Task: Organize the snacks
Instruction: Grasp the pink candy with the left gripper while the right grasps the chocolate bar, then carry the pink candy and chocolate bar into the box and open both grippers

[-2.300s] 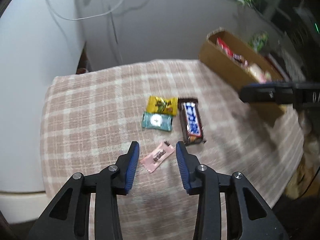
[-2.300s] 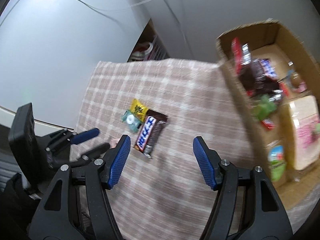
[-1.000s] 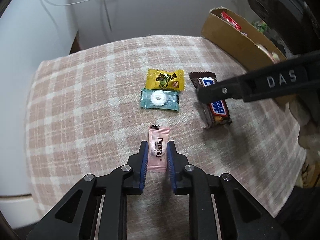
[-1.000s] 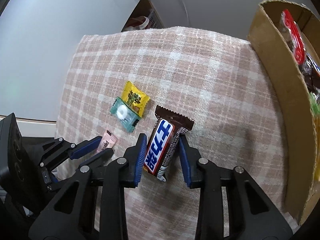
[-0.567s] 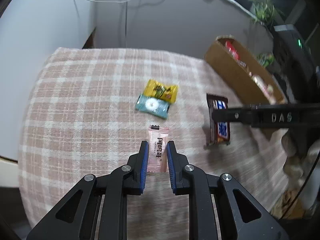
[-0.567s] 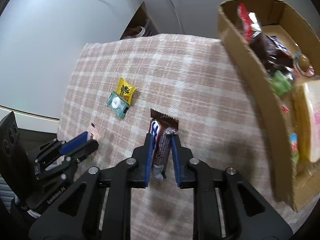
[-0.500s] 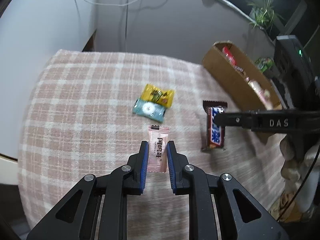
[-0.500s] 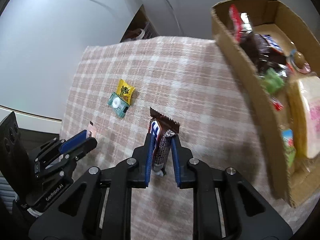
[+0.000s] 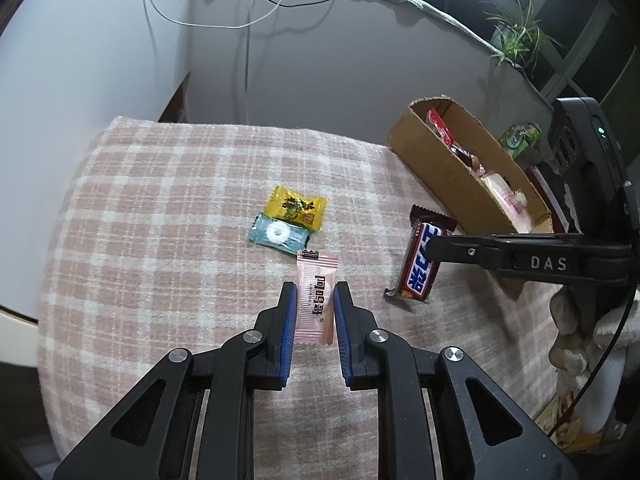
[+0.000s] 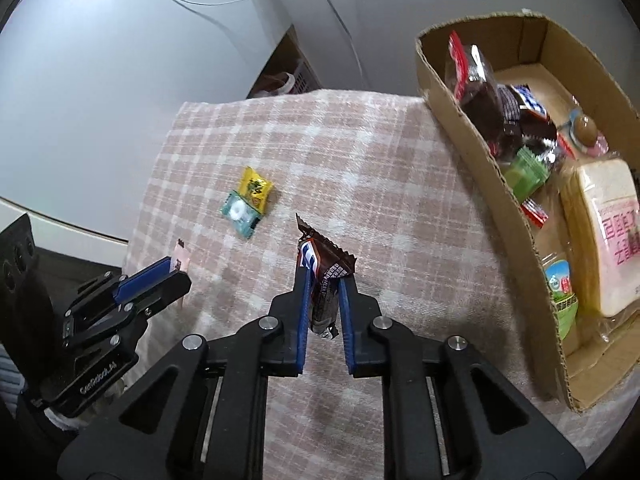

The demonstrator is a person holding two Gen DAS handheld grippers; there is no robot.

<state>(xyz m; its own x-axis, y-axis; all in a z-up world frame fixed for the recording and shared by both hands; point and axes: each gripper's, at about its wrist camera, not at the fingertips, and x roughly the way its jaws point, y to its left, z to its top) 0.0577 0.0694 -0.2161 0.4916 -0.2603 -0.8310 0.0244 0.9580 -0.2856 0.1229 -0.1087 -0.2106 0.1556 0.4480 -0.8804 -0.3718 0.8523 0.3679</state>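
The left gripper point(image 9: 315, 300) pinches a pink sachet point(image 9: 316, 297) between its blue pads, lifted off the checked cloth point(image 9: 160, 216). Beyond it a yellow candy point(image 9: 296, 208) overlaps a teal candy point(image 9: 279, 234). At right, the right gripper point(image 9: 434, 246) grips a chocolate bar point(image 9: 420, 264) near the cardboard box point(image 9: 440, 168) of snacks.

Open room: bare checked cloth point(image 10: 360, 152) between the sweets and the box.
Obstacles: cardboard box point(image 10: 472, 152) wall; yellow sweet point(image 9: 296, 209) touching teal sweet point(image 9: 279, 234) mid-cloth.
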